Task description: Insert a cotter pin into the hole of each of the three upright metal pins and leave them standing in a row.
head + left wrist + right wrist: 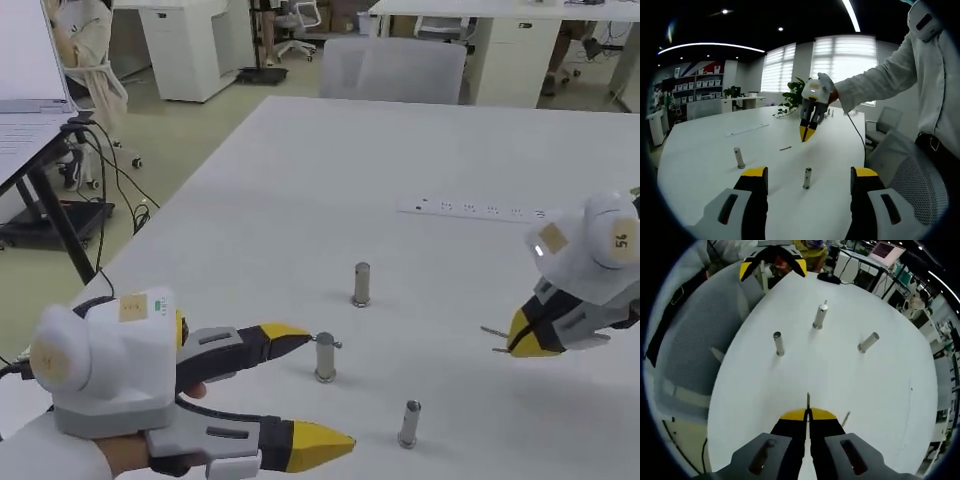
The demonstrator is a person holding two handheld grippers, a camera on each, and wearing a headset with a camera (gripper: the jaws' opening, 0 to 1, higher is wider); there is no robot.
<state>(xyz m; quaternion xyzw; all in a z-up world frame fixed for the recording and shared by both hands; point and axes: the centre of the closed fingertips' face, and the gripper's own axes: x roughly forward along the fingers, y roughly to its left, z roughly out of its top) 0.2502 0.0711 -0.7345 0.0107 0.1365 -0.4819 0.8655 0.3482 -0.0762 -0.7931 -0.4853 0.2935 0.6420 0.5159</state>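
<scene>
White table [300,180] w/ three short steel pins upright in a loose diagonal row. The middle pin [325,357] seems to have a cotter thru its top already. The far pin [361,284] stands beyond it and the near pin [409,423] on the person's side of it. Left gripper [330,390] sits just beside the middle pin, jaws wide apart, holding nothing. Right gripper [808,412], well right of the middle pin, is clamped on a thin cotter pin [808,401], tip poking fwd. A spare cotter [785,148] lies flat, also right of the middle pin. The cotter looks light, stiff and slippery, so it's prob. best held at its back end. The uprights likely tip easily; steady them low. Open tabletop all round; the table edge is left of the middle pin, a power strip [470,209] well beyond.
</scene>
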